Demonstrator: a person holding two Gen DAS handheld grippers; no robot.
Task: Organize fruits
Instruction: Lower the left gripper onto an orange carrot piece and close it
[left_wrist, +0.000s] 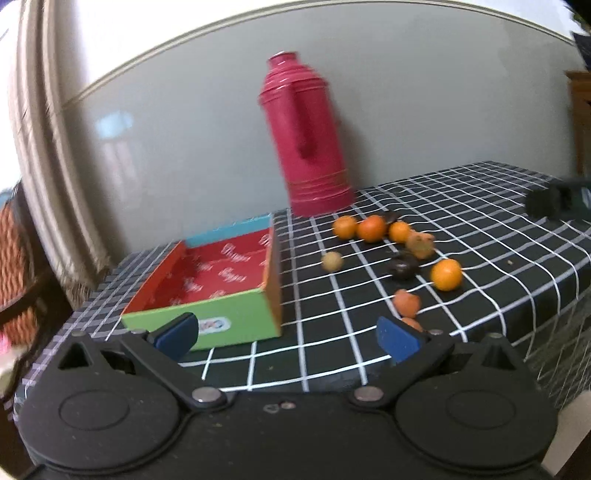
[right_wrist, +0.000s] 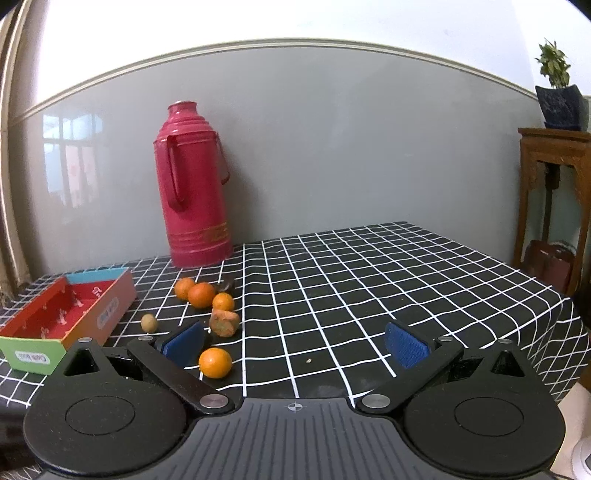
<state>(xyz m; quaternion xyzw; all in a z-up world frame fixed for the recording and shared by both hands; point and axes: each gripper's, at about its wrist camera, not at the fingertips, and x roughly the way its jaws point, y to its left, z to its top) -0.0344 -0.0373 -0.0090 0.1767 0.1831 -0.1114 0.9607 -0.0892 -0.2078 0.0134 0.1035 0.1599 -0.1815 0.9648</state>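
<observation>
Left gripper (left_wrist: 288, 338) and right gripper (right_wrist: 295, 345) jaws spread wide, holding nothing. Box (left_wrist: 236, 317) without fruit; oranges (right_wrist: 215, 363) loose on tablecloth (right_wrist: 369, 295).

Blurring across the whole left wrist view, smearing the thermos (left_wrist: 303, 140). Half-hiding a small orange piece (left_wrist: 412, 323) behind a blue fingertip (left_wrist: 397, 338). Cutting off the plant (right_wrist: 557, 88) at the right edge.

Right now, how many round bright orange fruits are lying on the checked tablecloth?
4: three clustered in front of the red thermos, at and; one alone nearer the camera. Others may be hidden.
</observation>
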